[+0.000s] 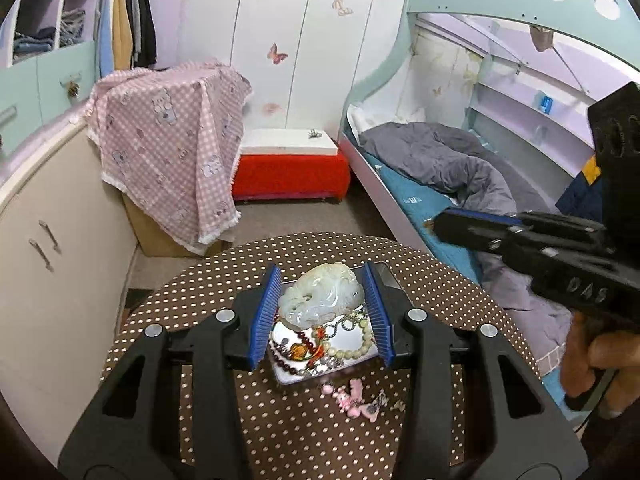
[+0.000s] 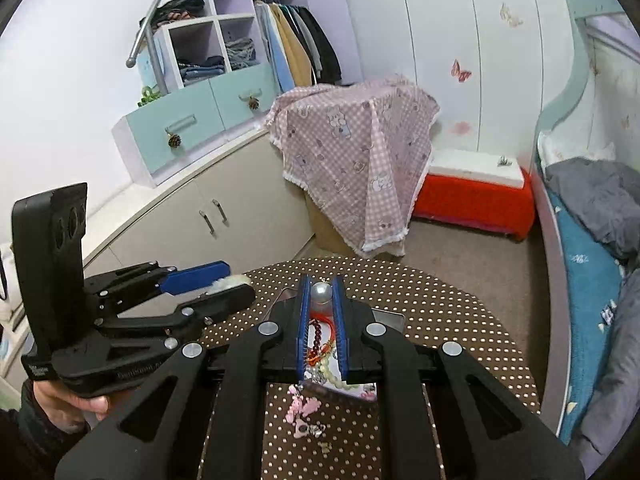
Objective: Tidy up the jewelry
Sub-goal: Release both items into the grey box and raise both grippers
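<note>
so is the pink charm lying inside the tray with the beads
No, the pink charm lies on the dotted tablecloth, just outside the tray edge.

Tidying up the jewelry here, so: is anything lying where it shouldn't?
Yes. A pink charm piece and small metal bits lie loose on the dotted tablecloth, just outside the tray where the beads and other pieces are piled.

A bedroom in a home. Ahead of the claws stand white wardrobe doors [image 1: 280, 40] with butterfly stickers [image 1: 277, 54]. To their right a bunk bed [image 1: 460, 92] holds a rumpled grey quilt [image 1: 448, 160]; to their left clothes hang on a rail [image 2: 296, 40] above teal drawers [image 2: 200, 112], and a pink checked cloth [image 2: 352, 148] drapes a box
</note>
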Action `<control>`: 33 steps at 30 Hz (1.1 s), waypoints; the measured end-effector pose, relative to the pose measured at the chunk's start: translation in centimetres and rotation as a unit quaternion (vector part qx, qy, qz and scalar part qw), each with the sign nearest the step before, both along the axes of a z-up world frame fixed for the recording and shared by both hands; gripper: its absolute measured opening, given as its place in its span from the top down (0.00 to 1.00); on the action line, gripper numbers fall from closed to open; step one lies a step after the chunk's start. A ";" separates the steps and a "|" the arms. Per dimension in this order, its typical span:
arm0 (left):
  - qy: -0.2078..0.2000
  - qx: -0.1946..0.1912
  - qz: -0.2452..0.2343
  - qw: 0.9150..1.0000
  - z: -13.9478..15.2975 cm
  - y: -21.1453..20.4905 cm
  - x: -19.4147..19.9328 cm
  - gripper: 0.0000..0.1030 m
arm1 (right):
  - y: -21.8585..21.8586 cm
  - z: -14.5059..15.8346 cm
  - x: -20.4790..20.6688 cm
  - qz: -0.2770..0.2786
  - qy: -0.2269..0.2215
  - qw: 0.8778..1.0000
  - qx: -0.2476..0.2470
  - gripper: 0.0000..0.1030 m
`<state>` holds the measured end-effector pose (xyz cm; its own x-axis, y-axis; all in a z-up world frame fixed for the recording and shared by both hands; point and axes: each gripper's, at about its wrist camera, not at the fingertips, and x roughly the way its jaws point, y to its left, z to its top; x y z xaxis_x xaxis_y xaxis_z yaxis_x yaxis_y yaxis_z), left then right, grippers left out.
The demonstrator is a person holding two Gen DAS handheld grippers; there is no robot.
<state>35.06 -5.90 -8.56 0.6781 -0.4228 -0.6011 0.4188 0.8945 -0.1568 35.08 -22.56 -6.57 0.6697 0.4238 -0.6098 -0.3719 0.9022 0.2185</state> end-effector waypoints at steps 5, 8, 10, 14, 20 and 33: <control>0.006 0.005 0.025 1.000 -0.3 0.1 1.1 0.15 | -0.2 -2.2 2.3 0.001 0.052 0.998 0.020 0.83; 0.003 -0.003 0.042 0.999 -0.1 1.1 0.8 0.12 | -0.9 -2.8 2.4 -0.023 0.062 0.997 0.031 0.38; -0.003 -0.005 0.058 0.998 0.1 2.0 0.4 0.11 | -1.6 -2.7 1.9 -0.040 0.055 0.997 0.041 0.21; -0.013 -0.004 0.074 0.997 0.5 3.1 -0.4 0.11 | -2.3 -2.1 0.7 -0.060 0.043 0.996 0.040 0.08; -0.039 -0.008 0.089 0.995 1.6 4.4 -2.2 0.11 | -2.7 -1.2 -1.2 -0.084 0.027 0.996 0.030 0.08; -0.081 0.005 0.094 0.992 1.8 5.8 -7.8 0.10 | -2.6 0.1 -7.5 -0.123 -0.009 0.992 -0.001 0.08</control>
<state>27.24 -0.12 -6.77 0.8324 -0.2747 -0.4813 0.2641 0.9602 -0.0912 27.61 -25.16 -6.48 0.7630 0.2442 -0.5985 -0.1436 0.9668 0.2114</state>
